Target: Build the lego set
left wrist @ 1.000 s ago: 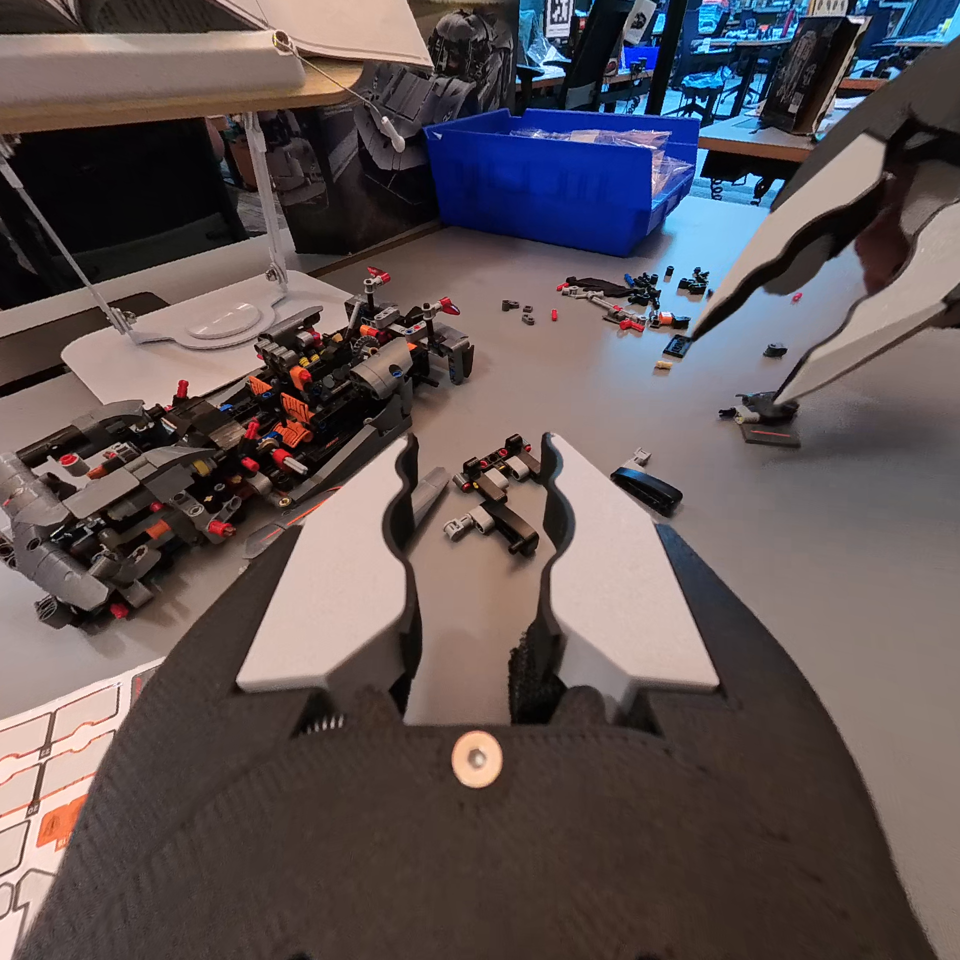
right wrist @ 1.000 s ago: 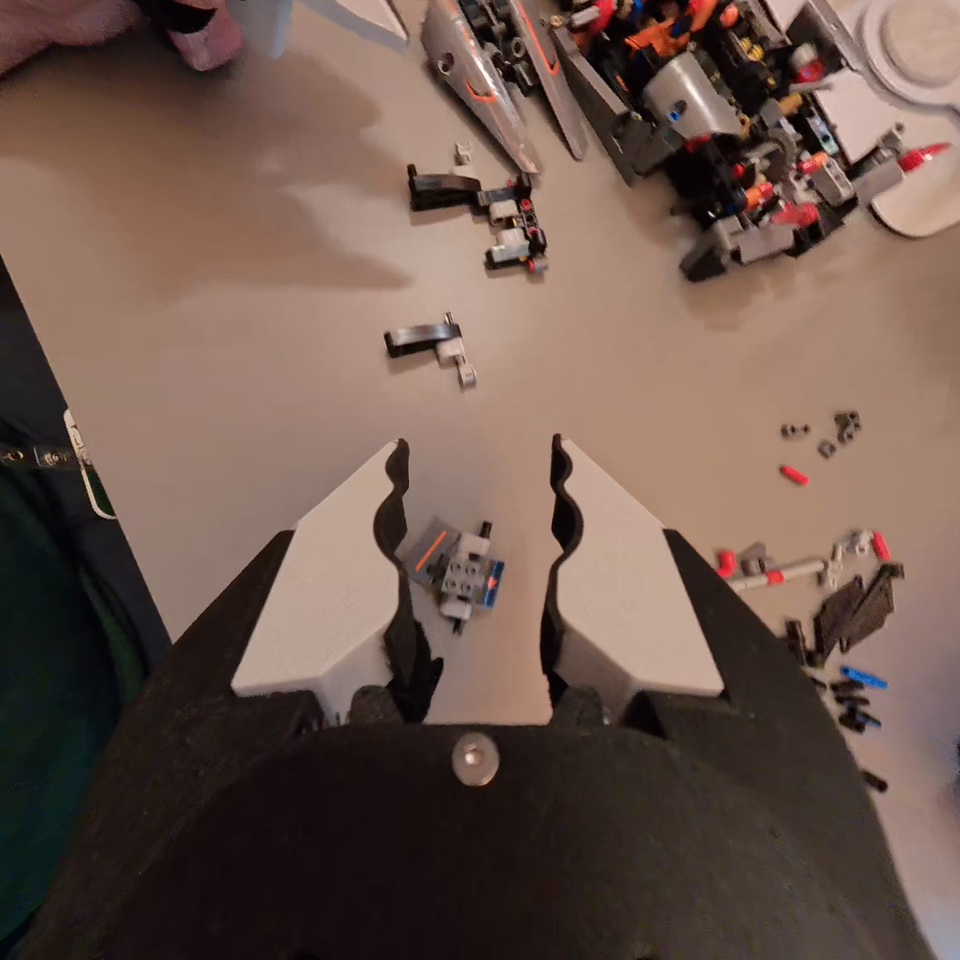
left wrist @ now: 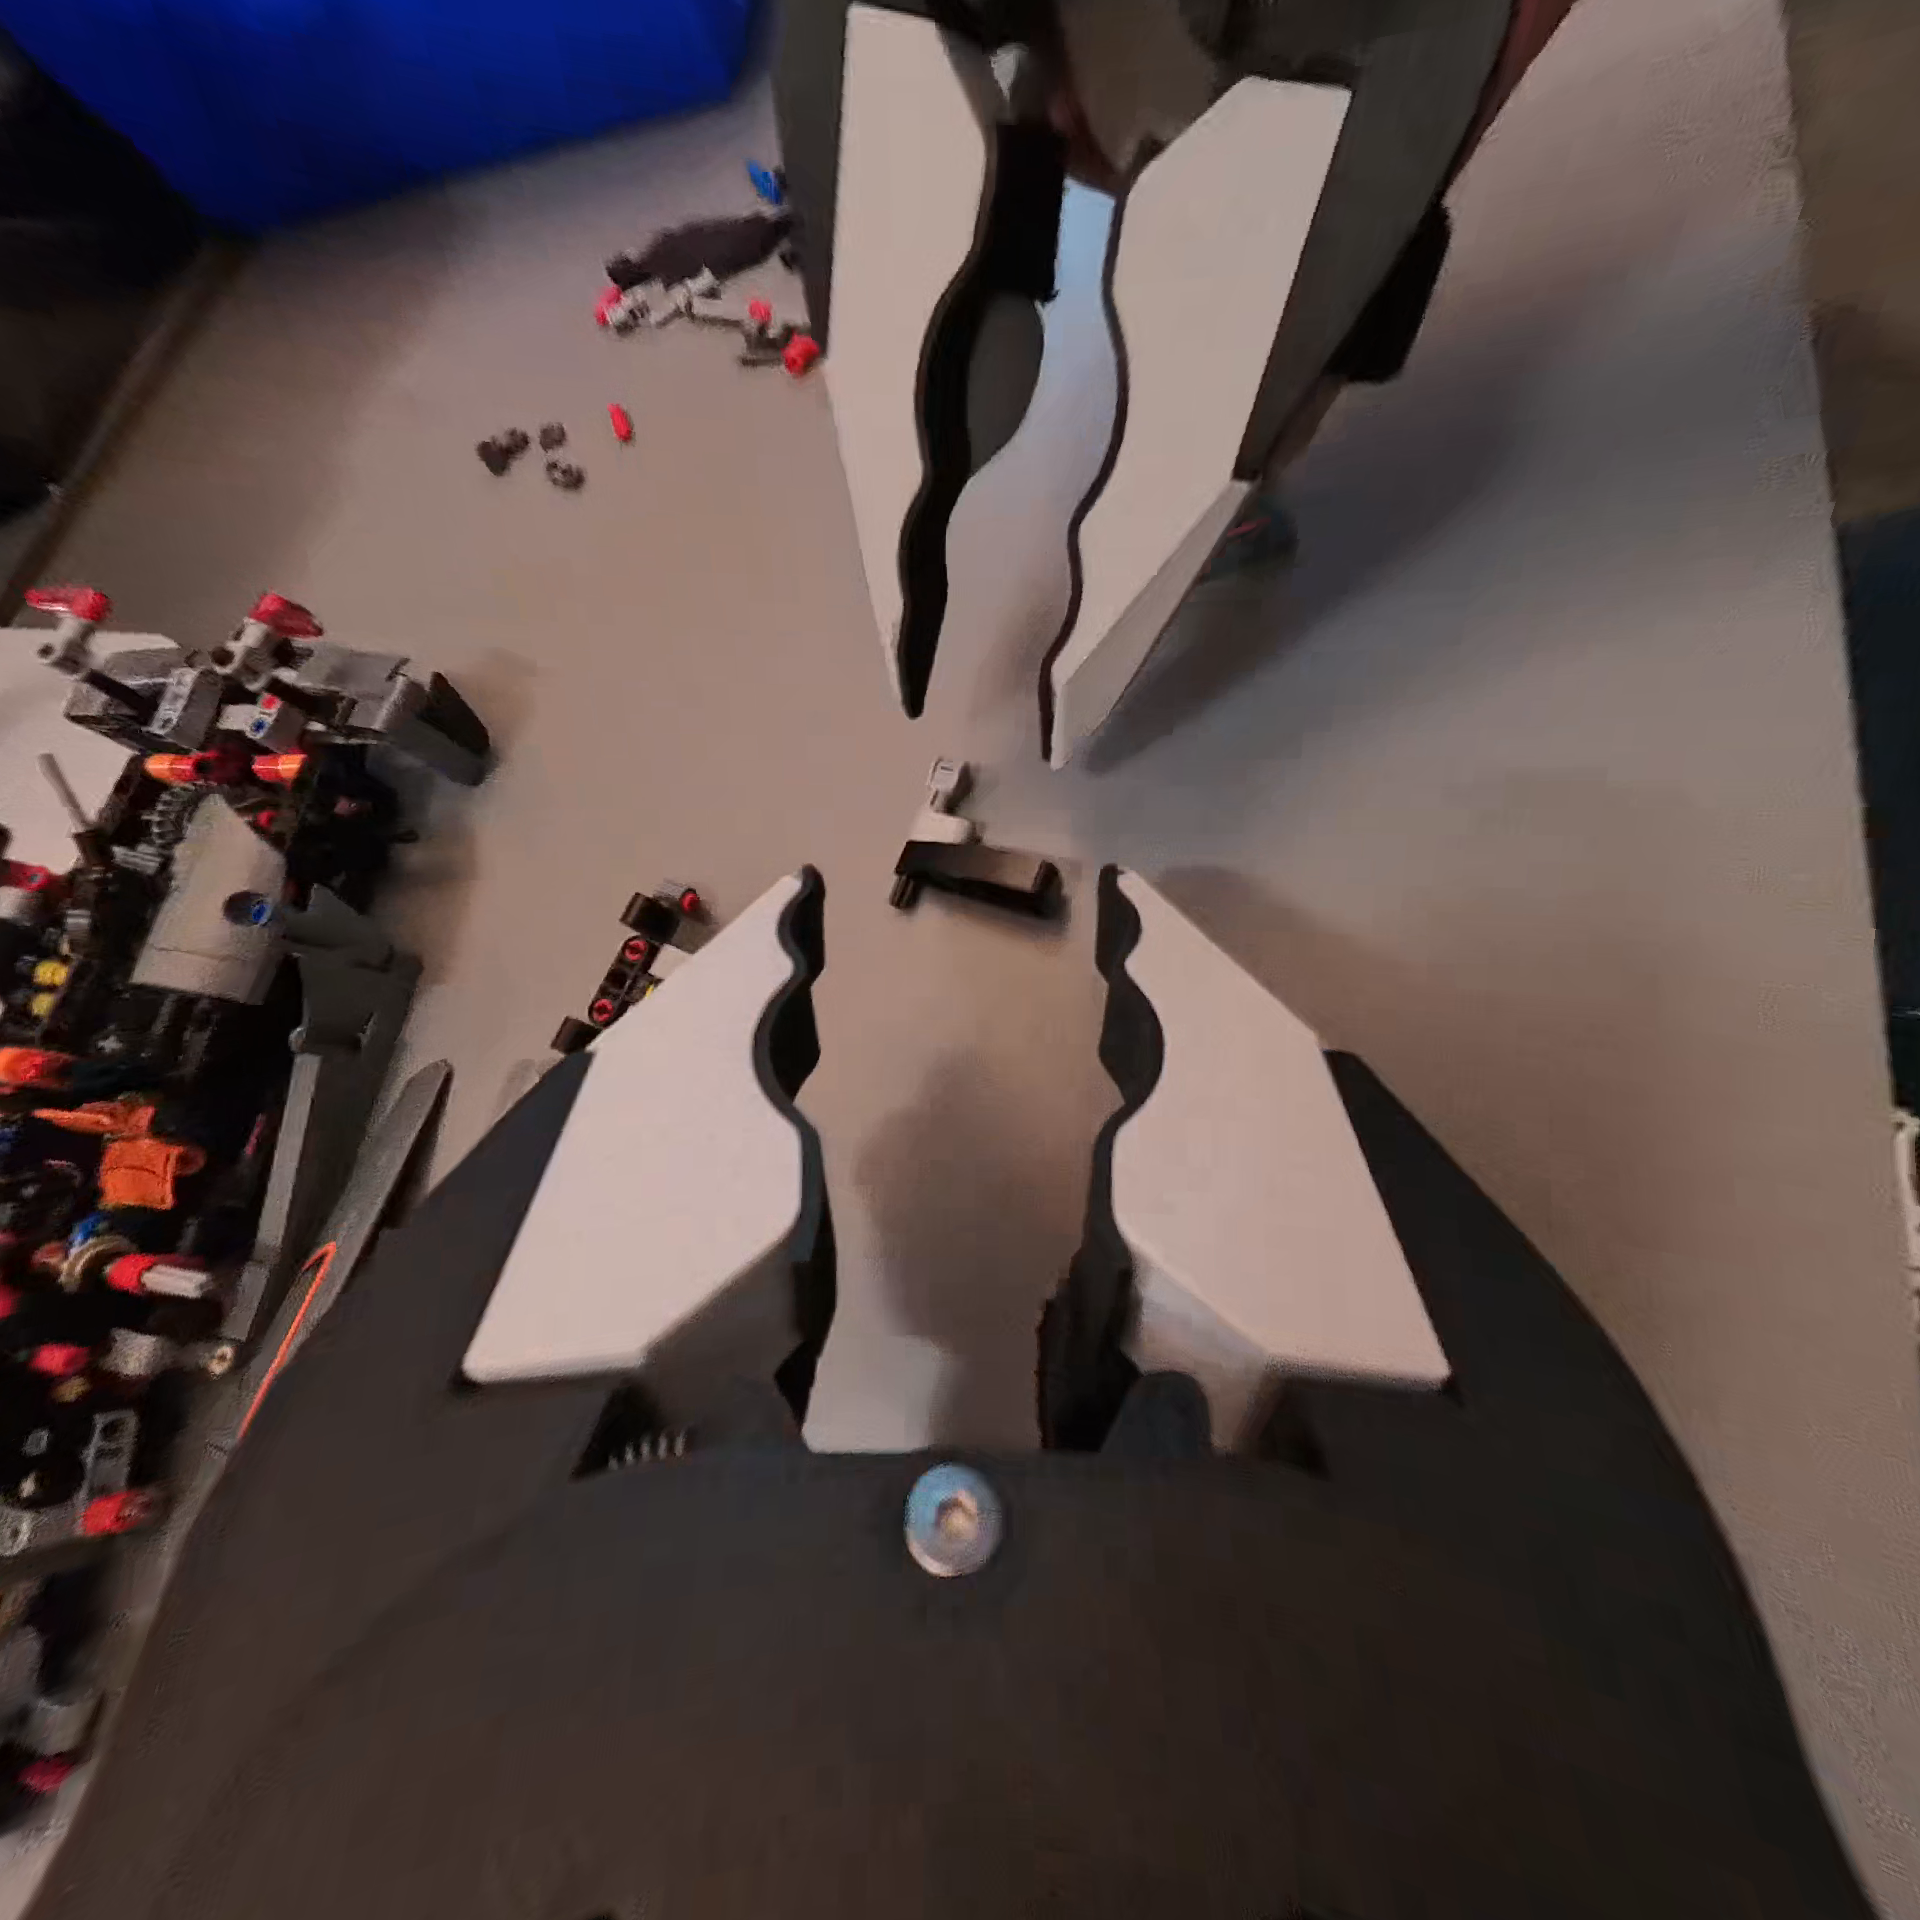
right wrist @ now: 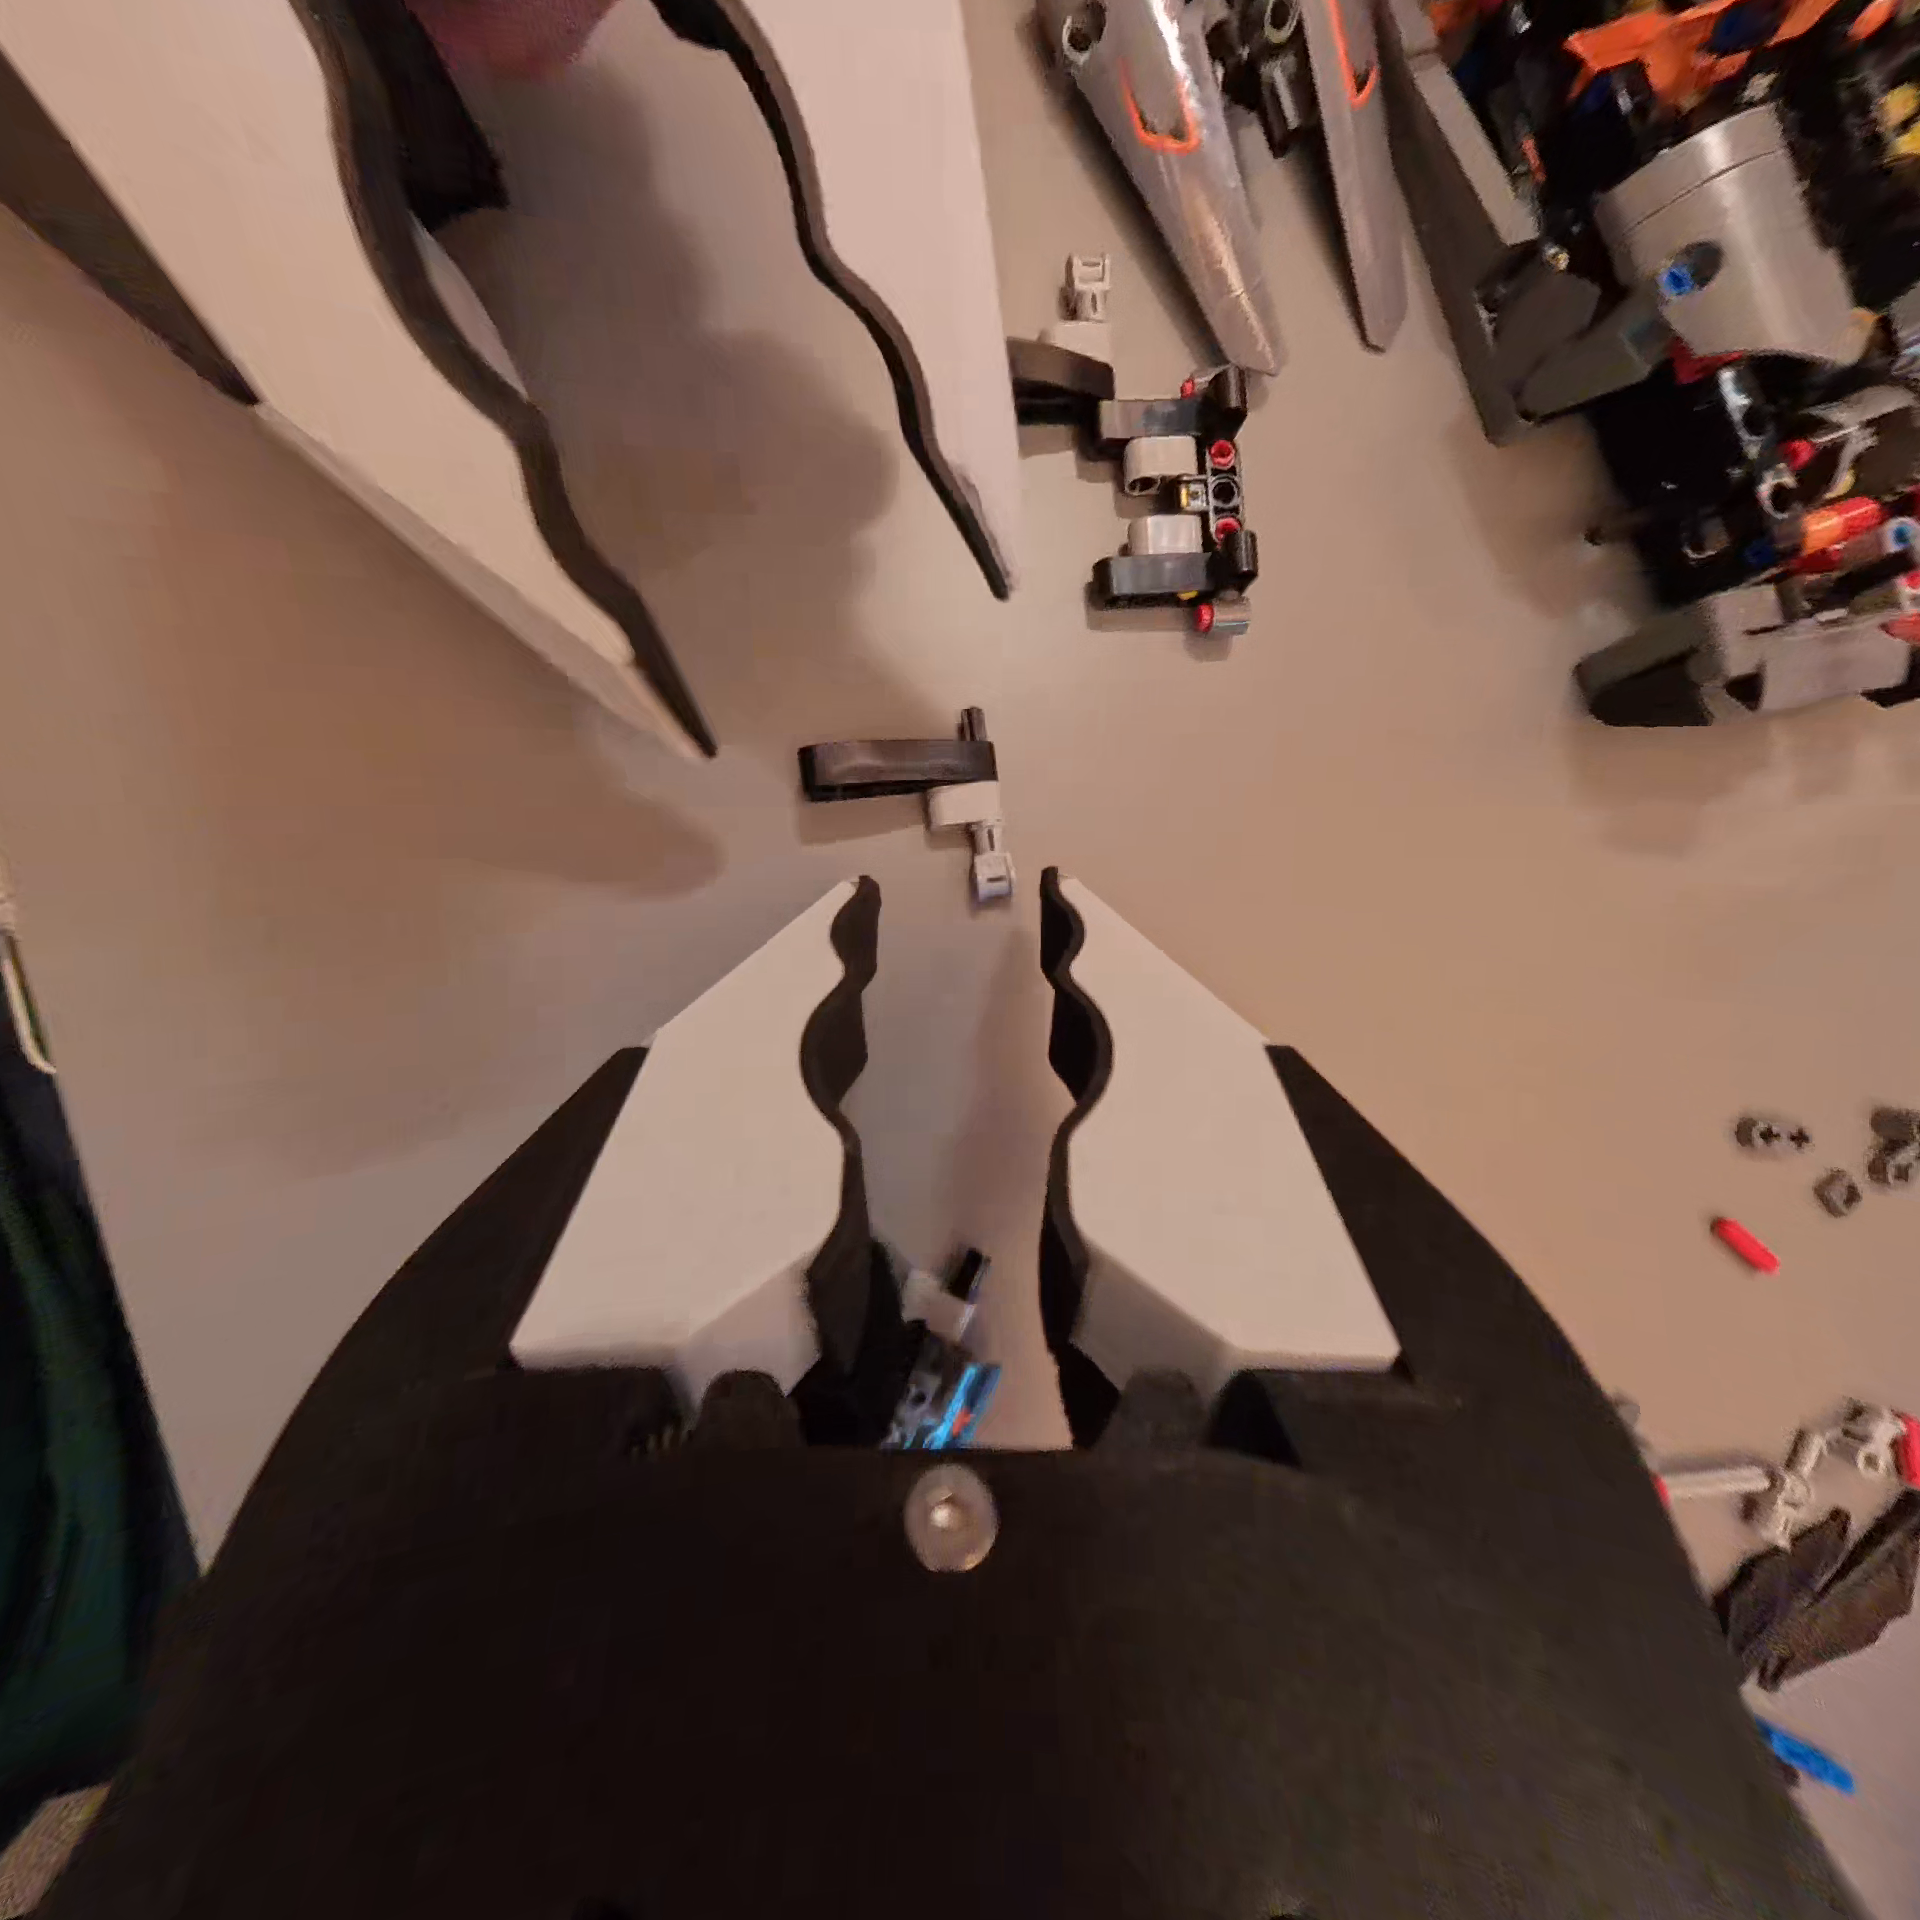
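A small piece, a black curved arm with a light grey connector [left wrist: 977,862], lies on the grey table [left wrist: 1507,935]. My left gripper [left wrist: 958,883] is open and empty, its tips on either side of the black arm. My right gripper [right wrist: 956,883] is open and empty, its tips just short of the piece's grey connector end [right wrist: 987,873]. The two grippers face each other: the right gripper shows in the left wrist view [left wrist: 982,727], the left gripper in the right wrist view [right wrist: 852,670]. The part-built black, grey and orange lego car [left wrist: 208,935] stands to the left.
A black and grey sub-assembly with red pins [right wrist: 1174,499] lies beside the car [right wrist: 1714,416]. A small blue and grey piece [right wrist: 945,1382] lies under my right gripper's base. Loose pins [right wrist: 1829,1164] and black parts [left wrist: 707,281] are scattered. A blue bin [left wrist: 364,94] stands at the back. Spacing between my two grippers at the tips: around 4 centimeters. Left tips and right tips are each some 15 centimeters from the car [right wrist: 1714,416].
Both grippers have moved in on the small black and grey piece from opposite sides. The left one has tipped down; the right has left the blue and grey piece behind, its jaws narrower.
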`<action>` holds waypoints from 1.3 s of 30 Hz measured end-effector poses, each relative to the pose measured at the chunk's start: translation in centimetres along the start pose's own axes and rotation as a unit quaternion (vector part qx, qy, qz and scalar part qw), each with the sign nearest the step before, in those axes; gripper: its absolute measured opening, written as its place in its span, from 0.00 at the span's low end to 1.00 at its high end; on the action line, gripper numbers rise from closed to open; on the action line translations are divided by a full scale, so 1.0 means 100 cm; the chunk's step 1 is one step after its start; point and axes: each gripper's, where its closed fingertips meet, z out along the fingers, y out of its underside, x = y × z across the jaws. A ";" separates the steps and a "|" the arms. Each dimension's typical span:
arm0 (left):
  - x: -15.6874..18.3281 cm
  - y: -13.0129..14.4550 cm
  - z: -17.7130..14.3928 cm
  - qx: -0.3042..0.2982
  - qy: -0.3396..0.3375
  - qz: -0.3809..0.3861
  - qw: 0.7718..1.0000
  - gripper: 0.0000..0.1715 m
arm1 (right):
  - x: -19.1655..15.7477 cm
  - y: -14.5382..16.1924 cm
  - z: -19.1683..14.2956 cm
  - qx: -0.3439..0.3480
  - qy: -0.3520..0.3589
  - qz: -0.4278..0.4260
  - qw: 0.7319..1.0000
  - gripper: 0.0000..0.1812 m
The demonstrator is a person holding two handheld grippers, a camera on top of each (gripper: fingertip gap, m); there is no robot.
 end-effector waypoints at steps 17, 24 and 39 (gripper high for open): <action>0.010 0.013 0.030 -0.065 0.080 0.028 0.994 0.22 | 0.000 0.003 0.016 -0.001 -0.051 -0.020 0.998 0.03; 0.011 0.014 0.029 -0.066 0.075 0.029 0.995 0.21 | -0.001 0.009 0.011 -0.003 -0.062 -0.030 0.998 0.03; 0.013 0.022 0.009 -0.060 0.050 -0.002 0.997 0.33 | 0.012 0.032 -0.041 0.030 -0.028 0.012 0.999 0.21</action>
